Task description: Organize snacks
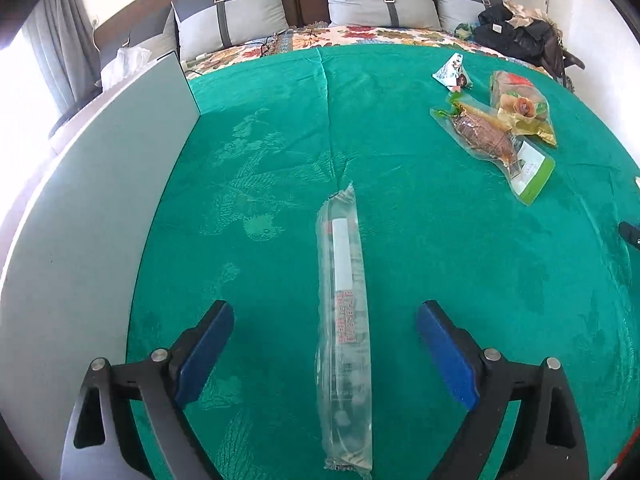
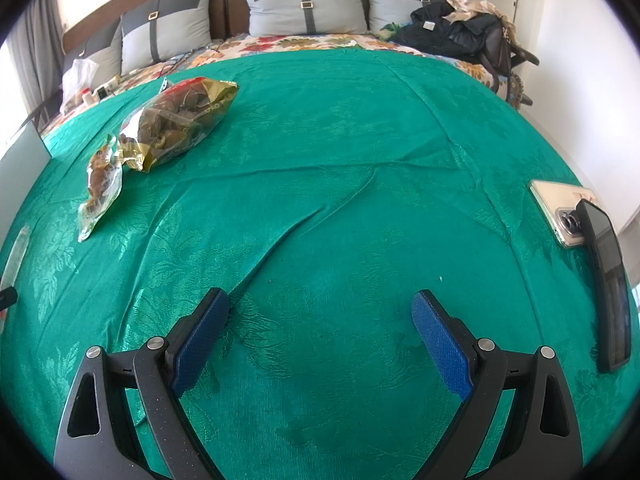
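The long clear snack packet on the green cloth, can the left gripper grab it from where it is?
Probably yes. The long clear packet lies flat between the left gripper's wide-open jaws, with only bare green cloth around it and nothing blocking.

A long clear snack packet [image 1: 344, 332] lies flat on the green cloth right in front of me, running lengthwise away from me — white label strip near its far half, red print at the middle, pale pieces inside near my end. Farther off to my right sit three more: a small white triangular pouch [image 1: 453, 72], a gold-and-clear bag of brown pieces [image 1: 520, 106] just beside it, and a vacuum-sealed brown snack with a green end [image 1: 496, 148] — its top corner overlaps the gold bag's edge.
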`<state>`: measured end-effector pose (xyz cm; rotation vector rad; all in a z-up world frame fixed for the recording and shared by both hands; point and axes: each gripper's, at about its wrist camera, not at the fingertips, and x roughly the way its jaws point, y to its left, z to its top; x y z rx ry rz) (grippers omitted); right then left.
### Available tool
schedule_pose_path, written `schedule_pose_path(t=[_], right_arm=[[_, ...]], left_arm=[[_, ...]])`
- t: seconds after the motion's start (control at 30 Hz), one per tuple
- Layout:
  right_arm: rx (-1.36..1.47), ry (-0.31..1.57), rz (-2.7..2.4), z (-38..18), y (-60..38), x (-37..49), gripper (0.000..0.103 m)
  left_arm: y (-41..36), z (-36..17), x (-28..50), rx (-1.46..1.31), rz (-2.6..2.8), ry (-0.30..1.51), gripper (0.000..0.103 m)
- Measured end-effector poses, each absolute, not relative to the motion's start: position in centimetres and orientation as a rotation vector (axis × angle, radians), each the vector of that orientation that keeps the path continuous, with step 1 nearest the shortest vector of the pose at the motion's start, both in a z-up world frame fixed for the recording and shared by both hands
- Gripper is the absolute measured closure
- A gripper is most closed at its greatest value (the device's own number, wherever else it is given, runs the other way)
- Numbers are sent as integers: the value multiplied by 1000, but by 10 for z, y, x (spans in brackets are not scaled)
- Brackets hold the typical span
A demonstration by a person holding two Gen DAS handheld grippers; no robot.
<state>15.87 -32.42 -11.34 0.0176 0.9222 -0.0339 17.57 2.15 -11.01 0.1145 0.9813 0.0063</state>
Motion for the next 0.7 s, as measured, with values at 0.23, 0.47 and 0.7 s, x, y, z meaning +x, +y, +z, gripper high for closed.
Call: schedule_pose_path(t=[0.23,0.47,0.7], right_arm=[[17,923,-34,-113,-324,159,8],[18,923,-34,-113,-324,159,8],[85,943,104,-105,-305,159,9]], left_arm=[[43,-118,183,-9,17,962,0],[41,-119,185,-10,21,948,0],[41,-119,185,-11,20,947,0]])
